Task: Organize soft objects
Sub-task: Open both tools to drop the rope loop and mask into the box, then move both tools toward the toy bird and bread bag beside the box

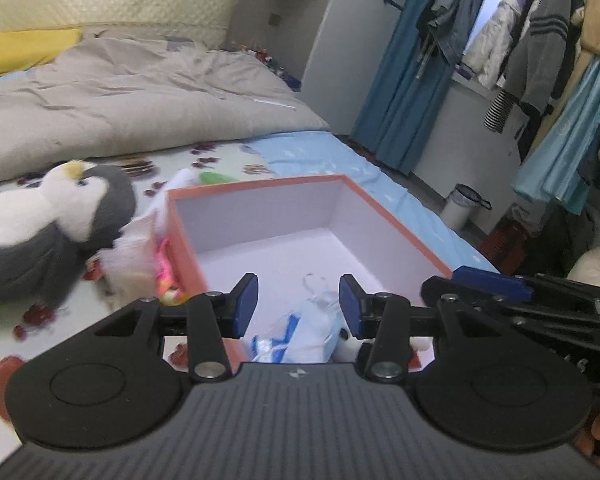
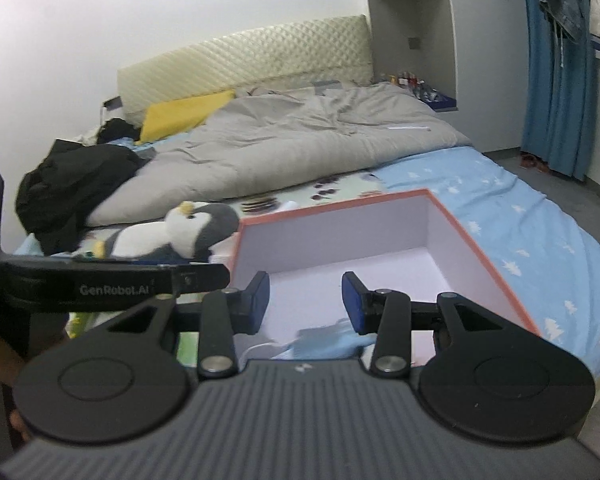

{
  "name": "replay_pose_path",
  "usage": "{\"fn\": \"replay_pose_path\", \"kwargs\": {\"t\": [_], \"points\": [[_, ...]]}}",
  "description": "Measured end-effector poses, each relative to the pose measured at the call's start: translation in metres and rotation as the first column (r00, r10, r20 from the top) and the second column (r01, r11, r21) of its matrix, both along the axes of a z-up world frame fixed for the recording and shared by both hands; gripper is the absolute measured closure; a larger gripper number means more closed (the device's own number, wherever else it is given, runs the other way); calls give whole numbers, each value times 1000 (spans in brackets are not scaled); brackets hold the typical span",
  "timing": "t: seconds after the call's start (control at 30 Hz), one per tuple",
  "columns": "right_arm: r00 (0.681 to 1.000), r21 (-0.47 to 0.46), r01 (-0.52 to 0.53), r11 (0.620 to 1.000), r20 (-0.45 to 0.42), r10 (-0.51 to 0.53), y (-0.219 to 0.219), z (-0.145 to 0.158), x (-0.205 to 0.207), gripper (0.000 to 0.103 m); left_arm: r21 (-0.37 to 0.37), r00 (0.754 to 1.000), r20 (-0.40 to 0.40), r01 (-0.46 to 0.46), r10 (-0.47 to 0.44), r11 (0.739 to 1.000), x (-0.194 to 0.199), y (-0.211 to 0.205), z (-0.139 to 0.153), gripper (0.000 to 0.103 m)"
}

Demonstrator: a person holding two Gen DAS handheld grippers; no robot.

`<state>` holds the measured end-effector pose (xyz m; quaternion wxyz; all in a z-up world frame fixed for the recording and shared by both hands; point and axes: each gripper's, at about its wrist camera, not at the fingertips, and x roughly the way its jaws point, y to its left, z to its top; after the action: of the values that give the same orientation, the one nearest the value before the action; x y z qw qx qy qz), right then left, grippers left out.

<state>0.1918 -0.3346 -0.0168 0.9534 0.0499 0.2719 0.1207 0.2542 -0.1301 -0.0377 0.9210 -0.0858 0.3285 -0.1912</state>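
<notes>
On the bed (image 2: pixel 500 200), an orange-rimmed box (image 1: pixel 400 220) holds a pale blue soft item (image 1: pixel 312 332) at its near end. Both tools, left tool (image 1: pixel 299 306) and right tool (image 2: pixel 305 302), hover over it, jaws spread and empty. A plush penguin (image 1: pixel 60 216) lies left of the box.

One open box (image 1: pixel 400 228) with an orange rim stands on the bed. One plush penguin (image 1: pixel 56 224) lies beside it, outside. Inside the box lies one soft item in a clear bag (image 1: pixel 304 336), pale blue and white; whether a second small white toy sits next to it cannot be told. One grey duvet (image 1: pixel 140 96) and one yellow pillow (image 1: pixel 24 48) are on the bed. One white bin (image 1: pixel 462 206) stands on the floor. Two grippers show: the left gripper (image 1: pixel 299 306) and the right gripper (image 2: pixel 305 303).
</notes>
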Motion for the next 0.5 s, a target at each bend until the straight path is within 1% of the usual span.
{"fn": "replay_pose_path", "kwargs": {"t": [0.1, 0.27, 0.37, 0.5], "points": [[1000, 9, -19, 1000, 4, 19, 11, -1, -13, 60, 4, 999, 29, -40, 39, 999, -26, 18, 1, 52], [999, -20, -50, 999, 13, 50, 32, -3, -34, 60, -22, 997, 29, -72, 72, 997, -60, 49, -6, 52], [998, -32, -59, 998, 2, 59, 44, -8, -42, 60, -34, 994, 20, -109, 110, 993, -72, 65, -15, 52], [992, -110, -127, 986, -21, 126, 67, -20, -40, 60, -65, 988, -16, -155, 154, 986, -71, 86, -36, 52]]}}
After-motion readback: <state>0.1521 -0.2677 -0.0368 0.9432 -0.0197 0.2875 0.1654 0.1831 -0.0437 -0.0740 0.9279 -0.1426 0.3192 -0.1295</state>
